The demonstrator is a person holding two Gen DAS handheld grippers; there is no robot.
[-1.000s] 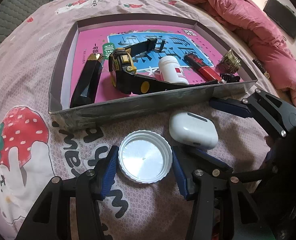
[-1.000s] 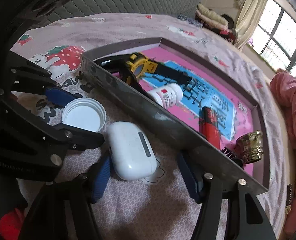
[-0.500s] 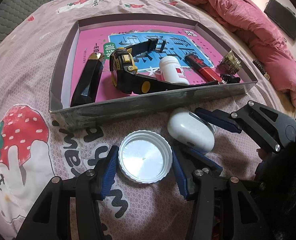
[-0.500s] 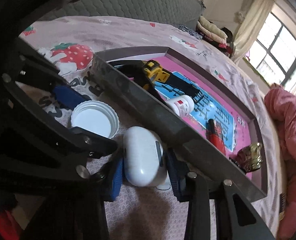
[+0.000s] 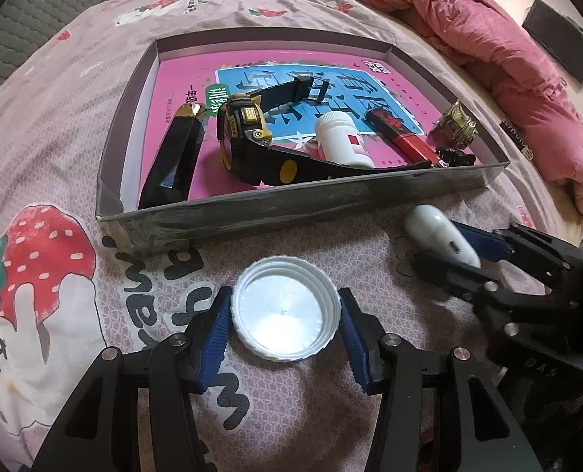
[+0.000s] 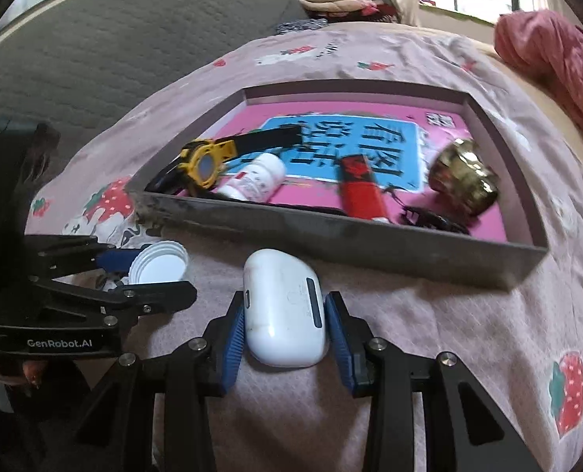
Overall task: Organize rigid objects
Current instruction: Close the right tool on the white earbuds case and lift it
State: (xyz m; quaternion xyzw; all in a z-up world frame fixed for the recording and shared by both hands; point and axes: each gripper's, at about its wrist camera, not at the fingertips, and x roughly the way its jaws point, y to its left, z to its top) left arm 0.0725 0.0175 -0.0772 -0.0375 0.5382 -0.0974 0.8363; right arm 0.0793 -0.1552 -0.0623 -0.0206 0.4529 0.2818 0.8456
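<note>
The right gripper (image 6: 285,330) was clamped on the white earbud case (image 6: 283,306), lengthwise along its fingers, just short of the tray (image 6: 370,242) wall straight ahead. The left gripper (image 5: 283,324) bracketed the white lid (image 5: 285,308) on the bedsheet (image 5: 55,157), pads touching or nearly, grip unclear. Right one looked better placed to drop in first.

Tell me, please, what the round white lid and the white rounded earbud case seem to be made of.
The round white lid, between the left gripper pads, looks like moulded plastic: ribbed rim, thread rings inside, and a shiny silvery liner, perhaps foil. The white rounded earbud case, clamped by the right gripper, looks like smooth, slightly glossy hard plastic, with soft highlights and a dark seam.
</note>
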